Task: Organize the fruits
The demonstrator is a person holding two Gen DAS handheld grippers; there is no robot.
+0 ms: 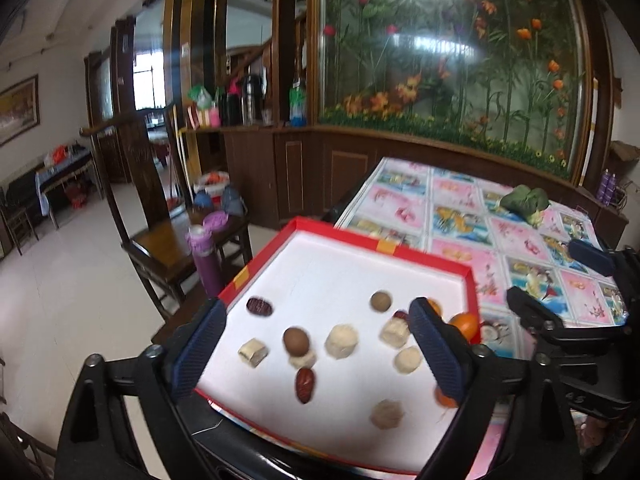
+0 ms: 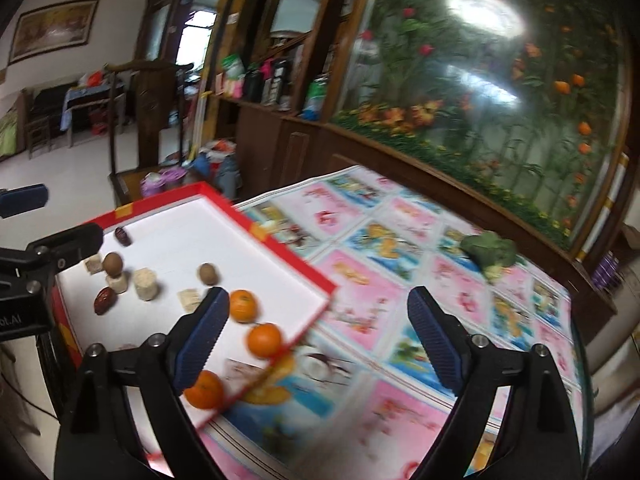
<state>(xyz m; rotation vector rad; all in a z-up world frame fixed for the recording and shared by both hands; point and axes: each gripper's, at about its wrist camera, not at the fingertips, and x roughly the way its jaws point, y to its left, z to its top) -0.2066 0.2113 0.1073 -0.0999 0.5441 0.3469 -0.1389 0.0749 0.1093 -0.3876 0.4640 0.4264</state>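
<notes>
**Entry: fruit tray on patterned table, both wrist views, listed left to right.**

- Left gripper (image 1: 318,344): jaws spread wide, clamping nothing, held over the tray's near half.
- Red-rimmed tray (image 1: 424,254): white floor; it lies at the table's near left corner and part of it overhangs the edge. Its long axis appears to run away from the cameras toward the room's wooden partition.
- Red date (image 1: 259,306), far left: lies on its side, long axis roughly across the tray.
- Pale cut chunk (image 1: 253,352): near the left jaw; what fruit it is I cannot tell.
- Brown round fruit (image 1: 296,340): touching a pale piece just below it.
- Second date (image 1: 305,385): long axis pointing roughly toward the camera.
- Further pale chunks (image 1: 341,341) and a second brown round fruit (image 1: 380,301): scattered, mostly apart from one another.
- Three mandarins (image 2: 243,305): strung loosely along the tray's right rim, all inside it.
- Right gripper (image 2: 318,344): jaws wide apart, nothing between them, over the tablecloth (image 2: 404,280) just right of the tray.
- Green leafy vegetable (image 2: 489,254): on the cloth, well apart from the tray.

**Stage, as a judgement:** all fruit seen lies in the tray, but the kinds are intermixed. This fits either gathering just ended or sorting by kind in progress. A pick would call for closing across a date's short axis; the round fruits look liable to roll.
</notes>
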